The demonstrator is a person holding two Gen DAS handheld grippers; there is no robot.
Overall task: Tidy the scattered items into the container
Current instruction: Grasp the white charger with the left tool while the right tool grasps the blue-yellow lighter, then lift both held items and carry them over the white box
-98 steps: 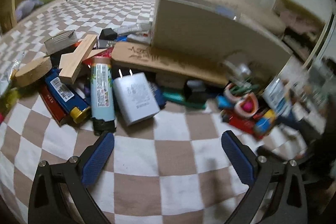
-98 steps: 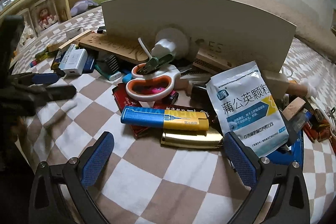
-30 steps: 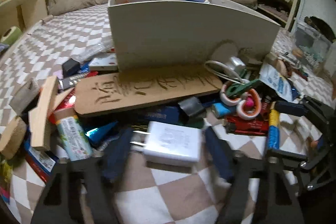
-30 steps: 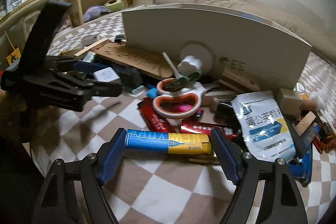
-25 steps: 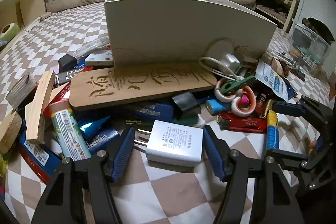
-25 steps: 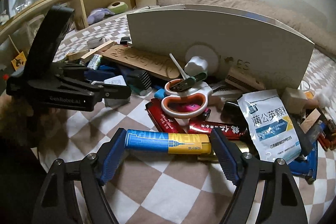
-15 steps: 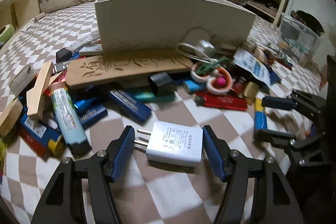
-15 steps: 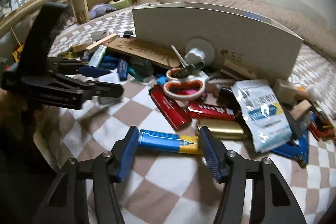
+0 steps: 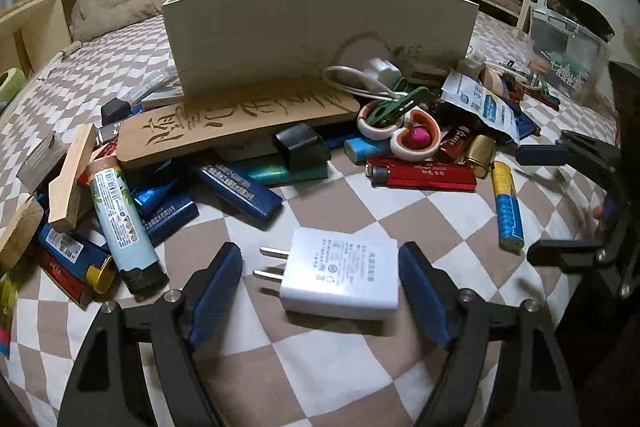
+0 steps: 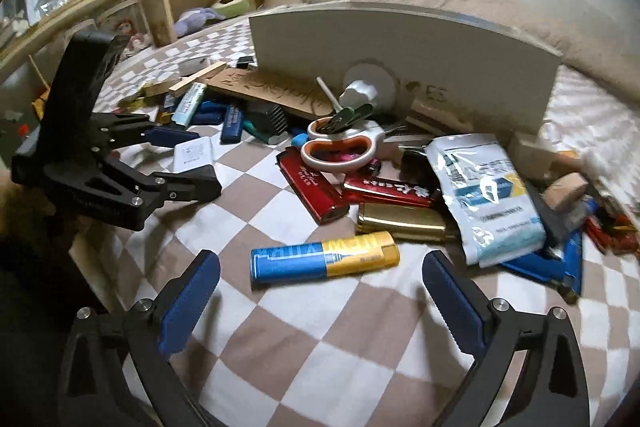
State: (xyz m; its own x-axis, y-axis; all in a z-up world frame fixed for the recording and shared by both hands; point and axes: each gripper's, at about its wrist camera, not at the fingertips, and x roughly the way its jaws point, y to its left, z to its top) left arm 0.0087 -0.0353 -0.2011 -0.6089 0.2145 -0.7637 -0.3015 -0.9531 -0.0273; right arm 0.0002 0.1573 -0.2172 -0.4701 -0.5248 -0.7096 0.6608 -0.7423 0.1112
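A white charger plug (image 9: 340,277) lies between the blue pads of my left gripper (image 9: 320,281); the right pad touches it and a gap shows at the prong side. It also shows in the right wrist view (image 10: 193,155). A blue-and-yellow lighter (image 10: 324,259) lies flat on the checked bedspread ahead of my right gripper (image 10: 320,293), whose jaws stand wide and empty. It also shows in the left wrist view (image 9: 507,205). The white container (image 9: 320,27) stands upright behind the pile.
Lighters, scissors (image 10: 340,145), a carved wooden board (image 9: 240,125), wood blocks (image 9: 72,179), a tube (image 9: 120,219) and a medicine sachet (image 10: 492,195) crowd the container's front. A wooden shelf (image 10: 160,3) runs along the far side. Bare checked bedspread (image 10: 320,367) lies nearest me.
Both grippers pulled their items back from the pile toward me. The right gripper opened wide and let the lighter go onto the bedspread. The left jaws widened slightly around the charger.
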